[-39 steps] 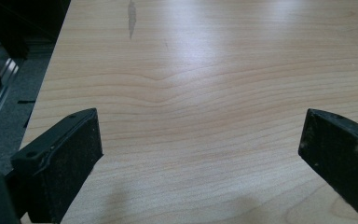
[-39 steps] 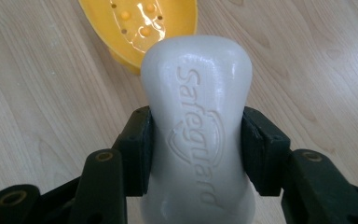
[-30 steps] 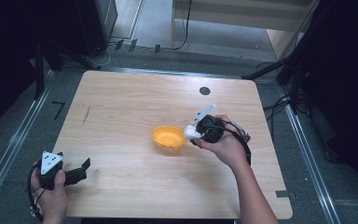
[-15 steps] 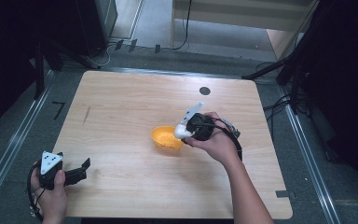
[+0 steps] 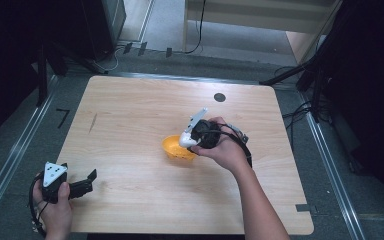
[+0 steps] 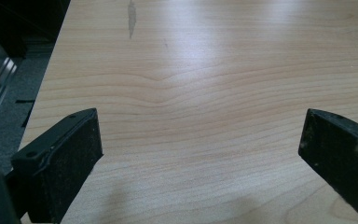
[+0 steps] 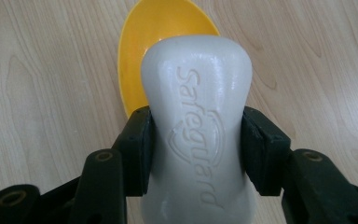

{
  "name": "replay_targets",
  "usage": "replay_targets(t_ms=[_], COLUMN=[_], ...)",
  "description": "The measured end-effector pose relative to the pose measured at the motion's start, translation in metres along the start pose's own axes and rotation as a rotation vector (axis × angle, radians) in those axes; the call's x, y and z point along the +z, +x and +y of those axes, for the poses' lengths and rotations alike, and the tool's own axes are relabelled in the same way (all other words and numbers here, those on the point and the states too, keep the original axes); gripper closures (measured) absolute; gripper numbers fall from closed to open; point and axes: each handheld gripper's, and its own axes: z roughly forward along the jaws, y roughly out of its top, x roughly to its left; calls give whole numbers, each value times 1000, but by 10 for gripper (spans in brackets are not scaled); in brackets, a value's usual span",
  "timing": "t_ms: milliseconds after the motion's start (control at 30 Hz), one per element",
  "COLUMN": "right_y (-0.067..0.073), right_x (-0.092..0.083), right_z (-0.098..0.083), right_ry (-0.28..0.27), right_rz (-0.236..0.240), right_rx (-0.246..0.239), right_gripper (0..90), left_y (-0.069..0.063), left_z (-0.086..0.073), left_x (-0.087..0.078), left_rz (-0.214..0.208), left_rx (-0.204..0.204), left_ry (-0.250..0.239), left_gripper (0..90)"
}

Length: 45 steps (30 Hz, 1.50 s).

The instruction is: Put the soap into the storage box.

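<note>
A wooden table (image 5: pixel 130 120) is seen from above, with a small black round mark (image 5: pixel 219 97) at its far side. Near the middle of the table a yellow bowl (image 5: pixel 176 149) is set. Just above the bowl's right edge the right gripper (image 5: pixel 186 141) is held in a hand (image 5: pixel 225 150) that reaches in from the near right. A white bar of soap (image 7: pixel 198 126) is clamped between its jaws: in the right gripper view the two black jaws are pressed against the narrowed waist of the bar, one on each side, with the embossed face turned to the camera and the rounded far end standing out past the jaw tips. The bar's far end is seen over the bowl's (image 7: pixel 144 42) near rim, with the yellow inside showing beyond it.

At the near left corner of the table the left gripper (image 5: pixel 87 181) is held low. In the left gripper view its jaws are spread wide apart over bare wood (image 6: pixel 200 93), with nothing between them.
</note>
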Motion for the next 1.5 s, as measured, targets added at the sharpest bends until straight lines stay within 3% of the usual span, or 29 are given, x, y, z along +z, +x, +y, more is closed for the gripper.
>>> replay_targets(t_ms=[800,1500], right_y=[0,-4], right_x=[22,38], right_z=[25,27], right_ry=[18,59], right_rz=[46,60], right_rx=[-67,-86], right_gripper=[507,507], left_y=[1,1], left_z=[0,0], left_x=[0,0], left_rz=[-4,-8], left_rx=[-2,-5], left_ry=[0,2], left_gripper=[0,0])
